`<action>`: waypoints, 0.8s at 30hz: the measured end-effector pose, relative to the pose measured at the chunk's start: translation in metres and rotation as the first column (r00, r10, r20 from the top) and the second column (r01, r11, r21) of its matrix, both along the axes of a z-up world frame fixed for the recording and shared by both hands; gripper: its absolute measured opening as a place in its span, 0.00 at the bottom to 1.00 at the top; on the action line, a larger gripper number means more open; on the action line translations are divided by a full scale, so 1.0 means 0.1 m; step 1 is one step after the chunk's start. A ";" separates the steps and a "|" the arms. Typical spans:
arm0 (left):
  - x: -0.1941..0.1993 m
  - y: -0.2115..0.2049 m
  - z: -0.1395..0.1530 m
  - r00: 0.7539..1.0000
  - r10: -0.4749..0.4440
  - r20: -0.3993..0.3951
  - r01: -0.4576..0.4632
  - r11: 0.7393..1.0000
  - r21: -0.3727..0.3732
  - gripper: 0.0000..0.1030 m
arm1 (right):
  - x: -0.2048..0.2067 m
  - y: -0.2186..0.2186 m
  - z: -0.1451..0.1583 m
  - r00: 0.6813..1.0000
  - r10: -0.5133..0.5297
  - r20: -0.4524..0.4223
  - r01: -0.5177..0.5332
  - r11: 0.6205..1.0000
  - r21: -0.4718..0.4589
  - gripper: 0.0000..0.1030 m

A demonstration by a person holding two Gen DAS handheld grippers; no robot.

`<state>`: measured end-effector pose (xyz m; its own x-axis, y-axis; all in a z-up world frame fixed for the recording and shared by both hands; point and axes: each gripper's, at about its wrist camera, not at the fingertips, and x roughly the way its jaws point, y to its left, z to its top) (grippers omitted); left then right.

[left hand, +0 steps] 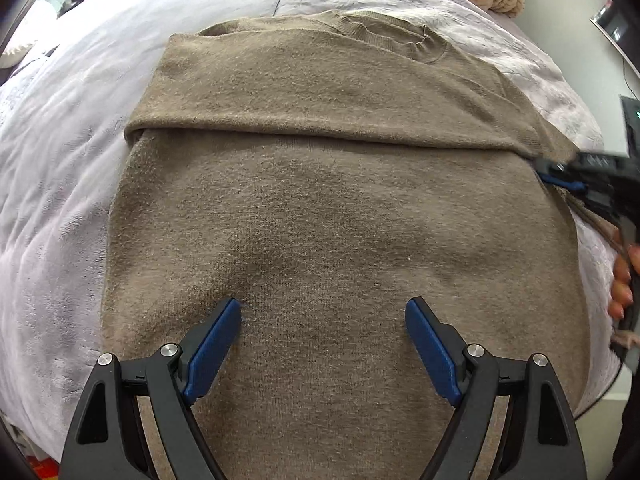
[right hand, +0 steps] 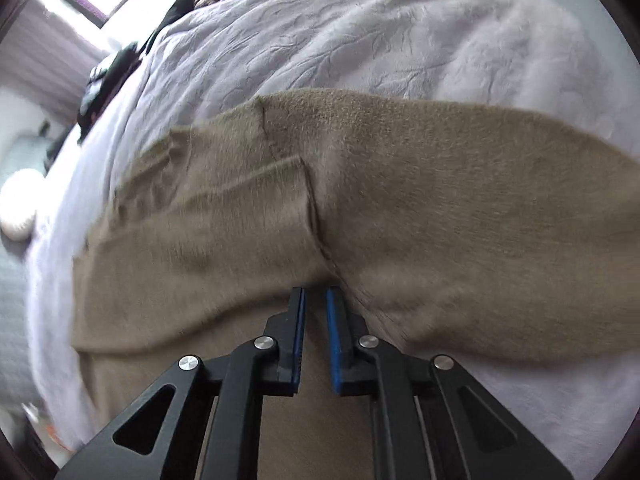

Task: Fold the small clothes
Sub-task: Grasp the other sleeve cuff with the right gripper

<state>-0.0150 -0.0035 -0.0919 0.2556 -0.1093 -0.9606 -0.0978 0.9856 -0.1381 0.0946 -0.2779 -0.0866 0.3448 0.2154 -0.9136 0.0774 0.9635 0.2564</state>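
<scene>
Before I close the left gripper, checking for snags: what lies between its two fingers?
Only the flat brown sweater lies between the open left gripper fingers, as the left wrist view shows.

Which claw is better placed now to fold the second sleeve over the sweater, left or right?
Right, probably. The right claw is closed on the brown sweater where the sleeve joins it. The left claw stands open above the flat middle, holding nothing.

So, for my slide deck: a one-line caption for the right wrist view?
Right gripper shut on a fold of the brown sweater over a lilac blanket.
</scene>
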 end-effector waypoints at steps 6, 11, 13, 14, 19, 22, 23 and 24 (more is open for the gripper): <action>-0.02 -0.09 -0.03 1.000 -0.018 0.006 0.018 1.000 -0.001 0.83 | -0.35 0.04 0.10 0.997 0.082 -0.014 -0.083 0.993 -0.086 0.26; -0.13 -0.13 0.04 0.999 -0.024 0.022 0.024 1.000 -0.006 0.83 | -0.63 0.15 0.25 0.987 0.158 0.019 -0.153 0.975 -0.160 0.64; -0.16 -0.13 0.06 0.999 -0.022 0.028 0.022 1.000 -0.003 0.83 | -0.71 0.17 0.29 0.985 0.173 0.024 -0.167 0.973 -0.157 0.64; -0.18 -0.12 0.07 0.999 -0.021 0.031 0.021 1.000 -0.001 0.83 | -0.77 0.16 0.30 0.984 0.176 0.027 -0.170 0.973 -0.155 0.64; -0.23 -0.16 0.10 0.999 -0.017 0.036 0.017 1.000 0.000 0.83 | -0.96 0.12 0.34 0.981 0.188 0.040 -0.177 0.966 -0.186 0.65; -0.26 -0.22 0.12 0.999 -0.026 0.042 0.026 1.000 0.002 0.83 | -1.00 0.09 0.35 0.981 0.189 0.049 -0.174 0.959 -0.226 0.65; -0.27 -0.24 0.13 0.999 -0.029 0.044 0.029 1.000 0.003 0.83 | -1.03 0.05 0.37 0.981 0.185 0.054 -0.168 0.958 -0.231 0.65; -0.28 -0.26 0.14 0.998 -0.032 0.045 0.031 1.000 0.003 0.83 | -1.05 -0.02 0.37 0.983 0.173 0.056 -0.156 0.961 -0.228 0.65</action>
<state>-0.0427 -0.0295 -0.0781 0.2951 -0.1159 -0.9484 -0.0604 0.9884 -0.1396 -0.0104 -0.2797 -0.0497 0.3907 0.0702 -0.9178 -0.0982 0.9946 0.0343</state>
